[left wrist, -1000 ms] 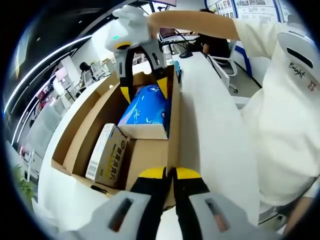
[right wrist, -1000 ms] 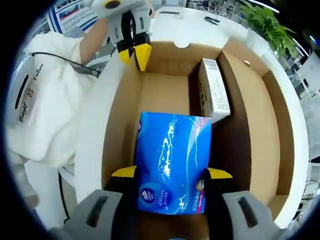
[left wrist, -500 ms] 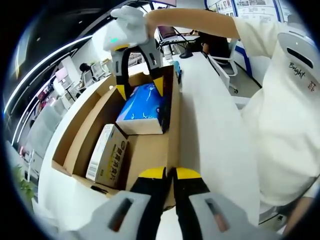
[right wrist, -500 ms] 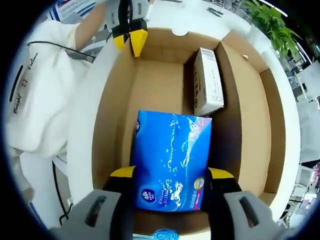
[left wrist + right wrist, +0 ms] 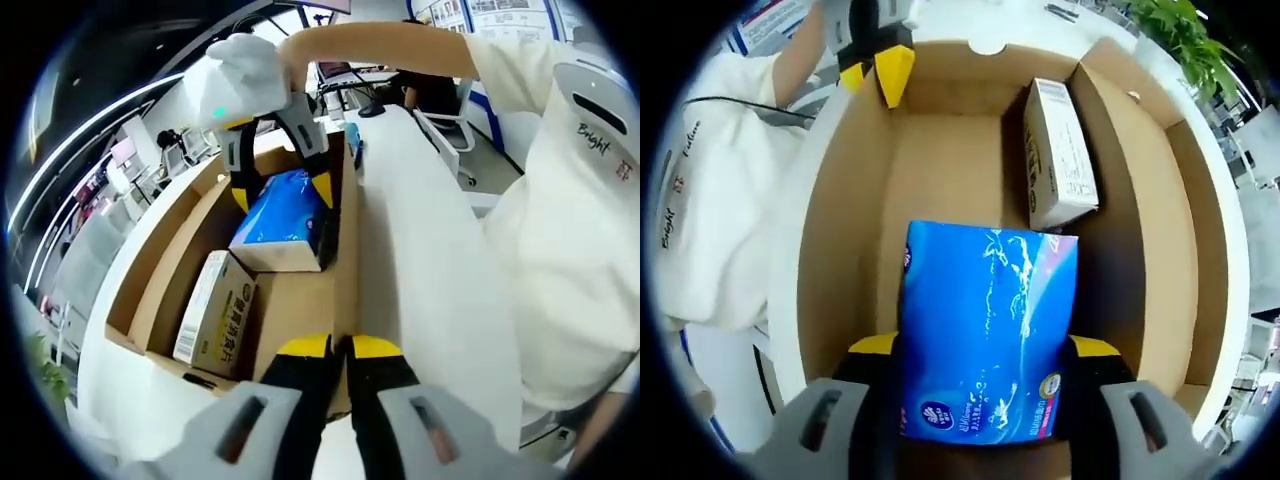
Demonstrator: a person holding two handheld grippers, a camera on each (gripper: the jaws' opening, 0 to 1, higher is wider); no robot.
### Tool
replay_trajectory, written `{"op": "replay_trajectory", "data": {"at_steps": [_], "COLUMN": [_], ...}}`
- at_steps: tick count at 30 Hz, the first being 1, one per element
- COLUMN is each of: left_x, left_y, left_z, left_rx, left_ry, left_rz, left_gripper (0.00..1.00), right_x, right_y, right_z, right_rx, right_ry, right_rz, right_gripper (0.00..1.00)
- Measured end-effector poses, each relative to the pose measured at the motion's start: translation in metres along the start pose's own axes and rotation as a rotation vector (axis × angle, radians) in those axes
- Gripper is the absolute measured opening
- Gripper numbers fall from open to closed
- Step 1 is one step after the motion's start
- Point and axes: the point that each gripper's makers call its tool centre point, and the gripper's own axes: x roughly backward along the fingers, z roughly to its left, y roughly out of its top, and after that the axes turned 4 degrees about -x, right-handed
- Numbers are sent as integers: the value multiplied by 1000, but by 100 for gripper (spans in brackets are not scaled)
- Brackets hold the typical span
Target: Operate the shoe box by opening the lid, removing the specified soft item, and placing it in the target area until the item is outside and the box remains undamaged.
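An open cardboard shoe box lies on a white table. My right gripper is shut on a blue soft tissue pack and holds it inside the box, above the floor. My left gripper is shut at the near end of the box's side wall, and the wall's edge runs in between its yellow tips. A small printed carton lies in the box along the opposite wall.
The white table runs along the box. A person in a white shirt stands close beside it. A green plant is past the box's far corner. Desks and chairs fill the background.
My right gripper has lifted the blue pack a little and shifted it slightly inside the box. My left gripper has stayed on the box wall.
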Motion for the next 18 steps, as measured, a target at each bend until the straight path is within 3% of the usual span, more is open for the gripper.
{"op": "replay_trajectory", "data": {"at_steps": [7, 18], "left_x": [0, 0], "left_y": [0, 0], "left_z": [0, 0], "left_rx": [0, -4], "left_ry": [-1, 5], "left_rz": [0, 3], "left_gripper": [5, 5], "right_x": [-12, -27], "right_y": [-2, -7], "right_z": [-1, -3], "right_rx": [-14, -37], "right_ry": [11, 50], "right_rz": [98, 113], "right_gripper": [70, 78]}}
